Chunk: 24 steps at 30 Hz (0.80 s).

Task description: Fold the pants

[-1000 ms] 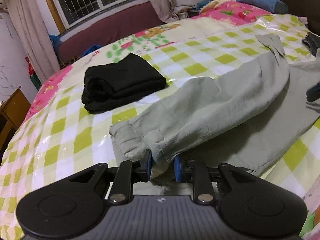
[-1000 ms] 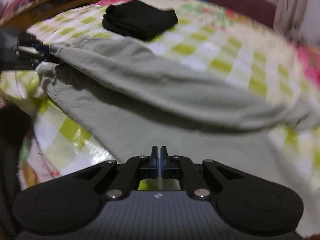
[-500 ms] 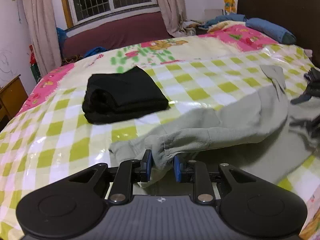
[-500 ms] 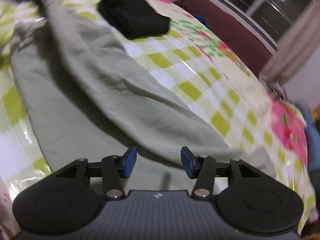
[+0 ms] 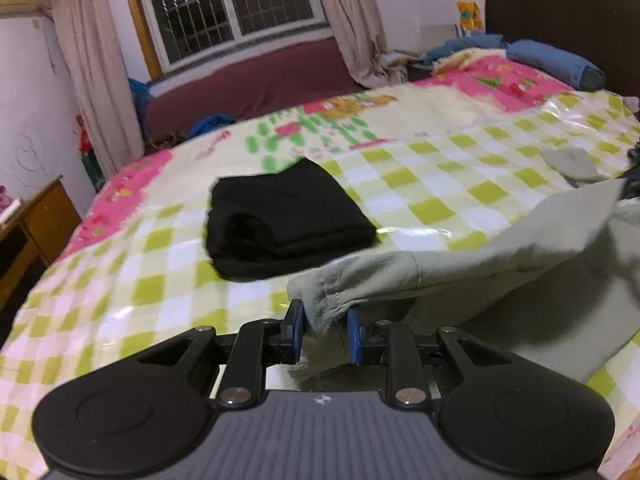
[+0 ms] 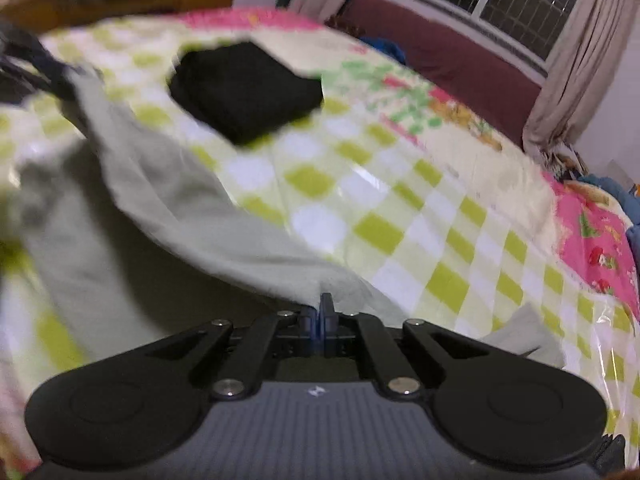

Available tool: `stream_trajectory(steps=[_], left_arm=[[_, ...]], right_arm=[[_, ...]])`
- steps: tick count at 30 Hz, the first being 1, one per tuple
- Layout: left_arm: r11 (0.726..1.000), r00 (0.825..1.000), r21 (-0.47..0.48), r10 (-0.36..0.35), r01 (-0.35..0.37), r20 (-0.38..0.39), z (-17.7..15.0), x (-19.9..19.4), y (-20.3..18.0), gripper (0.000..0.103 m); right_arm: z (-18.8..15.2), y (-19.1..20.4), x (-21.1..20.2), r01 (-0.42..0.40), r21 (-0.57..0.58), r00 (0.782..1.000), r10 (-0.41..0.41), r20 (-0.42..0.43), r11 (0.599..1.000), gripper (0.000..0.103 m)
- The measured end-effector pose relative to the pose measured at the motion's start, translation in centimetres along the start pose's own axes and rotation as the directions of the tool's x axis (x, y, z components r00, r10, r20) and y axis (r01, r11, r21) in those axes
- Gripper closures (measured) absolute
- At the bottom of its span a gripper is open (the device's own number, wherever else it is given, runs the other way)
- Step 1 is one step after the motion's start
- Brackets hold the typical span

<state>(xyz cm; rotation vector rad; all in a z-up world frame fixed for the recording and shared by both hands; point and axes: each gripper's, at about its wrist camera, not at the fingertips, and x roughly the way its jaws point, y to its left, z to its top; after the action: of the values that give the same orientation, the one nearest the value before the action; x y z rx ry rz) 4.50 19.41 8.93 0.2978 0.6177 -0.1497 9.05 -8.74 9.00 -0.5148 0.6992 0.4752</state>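
Grey pants (image 5: pixel 460 280) lifted off bed (image 5: pixel 400 184), pinched by both tongs.
Left tongs (image 5: pixel 322 330) clamped on cuff, right tongs (image 6: pixel 320 320) pressed shut on far edge; best kept taut, level, clear of black bundle (image 5: pixel 284 220) ahead.

Each handheld gripper, the left gripper (image 5: pixel 323 330) and the right gripper (image 6: pixel 320 322), was matte black, with two round discs flanking a ribbed grey centre plate bearing a small white logo, silver screws behind blue-padded fingers (image 5: pixel 298 330).
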Motion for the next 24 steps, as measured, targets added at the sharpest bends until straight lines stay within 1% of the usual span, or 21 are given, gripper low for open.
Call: stream_trajectory(steps=[2,3,4,5,6,8,9,11,12,13,14,17,20,24], left_arm=[[1.0,1.0,0.001,0.011,-0.011,-0.004,-1.2,-0.8,0.2,0.064],[1.0,1.0,0.004,0.009,-0.009,-0.02,-2.1,-0.8,0.0,0.064],[1.0,0.999,0.012,0.01,-0.01,-0.053,-3.5,-0.5,-0.3,0.064],[1.0,0.996,0.018,0.015,-0.014,-0.087,-4.5,0.0,-0.6,0.064],[0.999,0.992,0.026,0.023,-0.02,-0.128,-5.7,0.7,-0.9,0.064],[0.998,0.98,0.059,0.05,-0.039,-0.194,-7.8,1.7,-1.6,0.064],[0.997,0.977,0.07,0.053,-0.039,-0.209,-8.3,1.6,-1.8,0.064],[0.997,0.978,0.065,0.041,-0.028,-0.205,-8.7,0.8,-1.6,0.064],[0.998,0.978,0.06,0.046,-0.034,-0.203,-8.7,0.5,-1.4,0.064],[0.998,0.978,0.052,0.056,-0.047,-0.199,-8.6,0.3,-1.1,0.064],[0.998,0.979,0.038,0.061,-0.054,-0.193,-8.6,0.1,-0.8,0.064],[0.998,0.984,-0.014,0.058,-0.061,-0.171,-8.6,-0.8,0.1,0.064],[0.997,0.989,-0.027,0.066,-0.07,-0.131,-8.1,-2.1,0.4,0.064],[0.995,0.995,-0.069,0.072,-0.077,-0.067,-6.7,-3.4,0.9,0.063]], right_arm=[[-0.6,1.9,-1.6,-0.047,0.003,0.999,0.047,0.005,0.999,0.102],[-1.5,3.0,-1.6,-0.073,0.0,0.997,0.073,-0.014,0.997,0.102],[-2.7,4.5,-1.0,-0.074,-0.027,0.997,0.073,-0.038,0.997,0.101],[-3.9,5.7,0.2,-0.066,-0.053,0.996,0.062,-0.067,0.996,0.101],[-5.0,6.7,1.6,-0.07,-0.061,0.991,0.062,-0.118,0.996,0.1],[-6.5,7.7,4.2,-0.098,-0.03,0.968,0.089,-0.235,0.995,0.097],[-6.7,7.8,4.4,-0.097,-0.026,0.965,0.088,-0.245,0.995,0.096],[-6.4,7.8,3.6,-0.104,-0.048,0.969,0.09,-0.23,0.993,0.09],[-6.1,7.6,3.0,-0.113,-0.052,0.97,0.099,-0.223,0.992,0.079],[-5.8,7.3,2.6,-0.115,-0.059,0.971,0.1,-0.218,0.992,0.065],[-5.6,7.1,2.3,-0.106,-0.067,0.972,0.09,-0.216,0.992,0.061],[-5.3,6.9,1.9,-0.09,-0.069,0.973,0.073,-0.219,0.994,0.061],[-5.1,7.4,1.0,-0.091,-0.062,0.975,0.077,-0.208,0.994,0.061],[-4.6,7.3,0.7,-0.092,-0.054,0.98,0.081,-0.179,0.994,0.061]])
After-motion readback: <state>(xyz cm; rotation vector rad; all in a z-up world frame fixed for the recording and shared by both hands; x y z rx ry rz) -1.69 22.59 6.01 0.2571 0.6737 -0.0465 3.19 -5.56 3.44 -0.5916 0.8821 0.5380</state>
